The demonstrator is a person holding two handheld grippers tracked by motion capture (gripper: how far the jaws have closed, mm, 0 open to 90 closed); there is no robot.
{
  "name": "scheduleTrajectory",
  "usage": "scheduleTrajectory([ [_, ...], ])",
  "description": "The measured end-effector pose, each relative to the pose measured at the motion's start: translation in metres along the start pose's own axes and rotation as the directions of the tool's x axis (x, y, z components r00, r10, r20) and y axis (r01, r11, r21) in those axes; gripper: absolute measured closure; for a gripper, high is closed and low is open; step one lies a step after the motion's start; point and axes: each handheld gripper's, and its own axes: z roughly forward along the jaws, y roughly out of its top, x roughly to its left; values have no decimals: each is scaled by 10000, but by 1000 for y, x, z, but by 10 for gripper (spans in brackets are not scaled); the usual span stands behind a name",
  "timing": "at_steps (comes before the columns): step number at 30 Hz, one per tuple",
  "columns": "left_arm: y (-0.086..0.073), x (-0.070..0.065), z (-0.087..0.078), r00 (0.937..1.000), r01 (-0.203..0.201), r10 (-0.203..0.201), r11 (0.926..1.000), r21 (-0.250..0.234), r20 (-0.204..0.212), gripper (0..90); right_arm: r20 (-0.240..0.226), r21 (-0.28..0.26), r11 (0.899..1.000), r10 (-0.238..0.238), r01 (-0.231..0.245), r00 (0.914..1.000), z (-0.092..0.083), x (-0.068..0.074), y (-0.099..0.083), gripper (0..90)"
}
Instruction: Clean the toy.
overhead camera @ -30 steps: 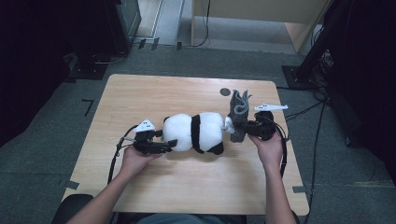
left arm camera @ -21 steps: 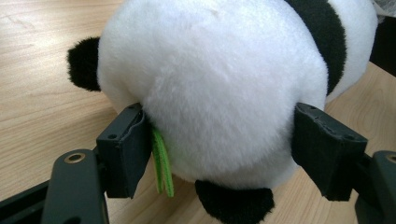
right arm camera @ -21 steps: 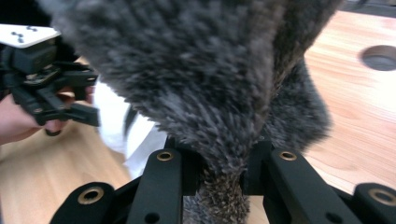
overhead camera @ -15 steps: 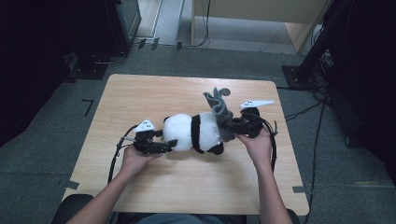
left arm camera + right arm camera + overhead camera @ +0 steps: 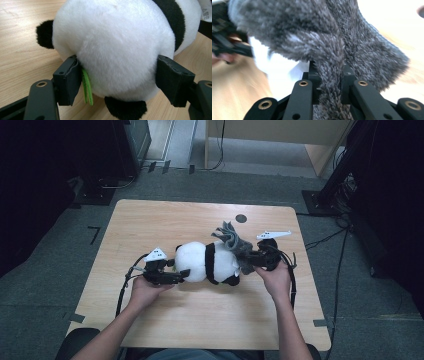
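From the high view, the panda plush (image 5: pixel 207 264) lies on the counter (image 5: pixel 200 320) between my hand-held grippers. In the left gripper view, my left hand-held gripper (image 5: pixel 120 82) clamps its rump; I should hold it steady. In the right gripper view, my right hand-held gripper (image 5: pixel 329 82), just closing, pinches the grey fuzzy cloth (image 5: pixel 329 45); I should draw it evenly over the head.

No readable txt anywhere. White tag (image 5: pixel 206 11) by the panda plush (image 5: pixel 117 47) has a small triangle sign & tiny print, too small to read.
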Motion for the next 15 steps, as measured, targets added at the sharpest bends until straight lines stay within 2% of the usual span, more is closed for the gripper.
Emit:
scheduleTrajectory([
  [1, 0, 0, 0, 10000, 2, -2, 10000, 6, -2, 261, 228, 180, 9998, -17, 13, 9997, 0, -2, -2, 782],
  [4, 0, 0, 0, 10000, 20, -20, 10000, 2, 7, 261, 399, 391, 9991, 139, -154, 9991, 1, -7, -7, 784],
  [6, 0, 1, 0, 10000, 25, -25, 10000, -21, 9, 261, 367, 546, 9976, 396, -416, 9985, 5, -14, -14, 784],
  [9, 0, 1, 0, 10000, 59, -59, 10000, -17, 15, 261, 360, 648, 9966, 493, -515, 9981, 8, -17, -16, 784],
  [11, 0, 1, 0, 10000, 62, -62, 10000, -19, 18, 261, 296, 928, 9923, 796, -821, 9964, 15, -22, -22, 784],
  [13, 0, 1, 0, 10000, 64, -64, 10000, -21, 23, 261, 275, 968, 9912, 883, -906, 9957, 17, -23, -24, 784],
  [14, 0, 1, 0, 10000, 60, -60, 10000, -17, 25, 261, 240, 1252, 9863, 1057, -1078, 9941, 22, -28, -29, 783],
  [15, 0, 1, 0, 10000, 60, -60, 10000, -18, 28, 261, 240, 1252, 9863, 1057, -1078, 9941, 22, -28, -29, 783],
])
